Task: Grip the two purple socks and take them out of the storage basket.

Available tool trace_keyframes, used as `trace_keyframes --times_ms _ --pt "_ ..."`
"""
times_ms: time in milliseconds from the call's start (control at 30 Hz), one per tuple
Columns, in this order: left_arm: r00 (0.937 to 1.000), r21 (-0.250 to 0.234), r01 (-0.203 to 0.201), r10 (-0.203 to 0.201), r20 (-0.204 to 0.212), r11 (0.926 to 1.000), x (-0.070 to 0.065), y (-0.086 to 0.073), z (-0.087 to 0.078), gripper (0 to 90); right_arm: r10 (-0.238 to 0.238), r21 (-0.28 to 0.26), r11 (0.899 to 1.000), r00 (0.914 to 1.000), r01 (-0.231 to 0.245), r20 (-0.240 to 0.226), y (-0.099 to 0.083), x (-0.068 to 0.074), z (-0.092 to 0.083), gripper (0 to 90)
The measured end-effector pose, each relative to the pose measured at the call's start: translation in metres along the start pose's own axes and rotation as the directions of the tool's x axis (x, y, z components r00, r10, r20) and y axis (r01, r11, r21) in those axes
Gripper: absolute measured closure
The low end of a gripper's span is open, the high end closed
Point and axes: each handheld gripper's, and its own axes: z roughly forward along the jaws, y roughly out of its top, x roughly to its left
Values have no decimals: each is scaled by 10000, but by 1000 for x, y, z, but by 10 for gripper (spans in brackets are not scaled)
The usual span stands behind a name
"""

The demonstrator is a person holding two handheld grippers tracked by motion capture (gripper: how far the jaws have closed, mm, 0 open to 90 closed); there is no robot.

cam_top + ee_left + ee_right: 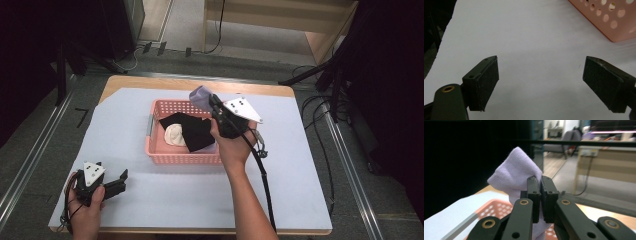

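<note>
A pale purple sock (201,96) hangs above the far right corner of a pink perforated basket (157,156), pinched in my right gripper (214,104), which is shut on it. In the right gripper view the sock (515,175) bunches up above and left of the closed jaws, with the gripper (540,185) tilted upward over the basket (495,210). Inside the basket lie a black cloth (192,131) and a cream sock (175,135). My left gripper (121,181) rests near the table's front left corner, open and empty (540,82). The basket's corner (609,20) shows at the upper right of the left gripper view.
A white sheet (295,165) covers the wooden table (200,82). A black cable (265,180) trails from the right gripper toward the front edge. Dark stands and floor cables surround the table; a wooden bench stands beyond it.
</note>
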Motion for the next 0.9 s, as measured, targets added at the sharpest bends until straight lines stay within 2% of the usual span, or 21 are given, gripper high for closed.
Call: trace_keyframes --times_ms 233,467,700,900 --pt "10000 23 -21 21 28 10000 1 0 0 145 126 -212 9997 9942 -104 1070 -1 -34 -19 872" --pt "10000 43 -58 58 7 10000 0 0 0 145 203 -44 9998 9771 -198 2120 -15 -71 -39 871" --pt "10000 32 -73 73 0 10000 0 0 0 145 267 179 9993 9592 -331 2814 -31 -97 -56 871" --pt "9999 29 -102 102 -14 9999 0 0 -1 145 377 464 9973 9390 -569 3418 -47 -116 -68 871"
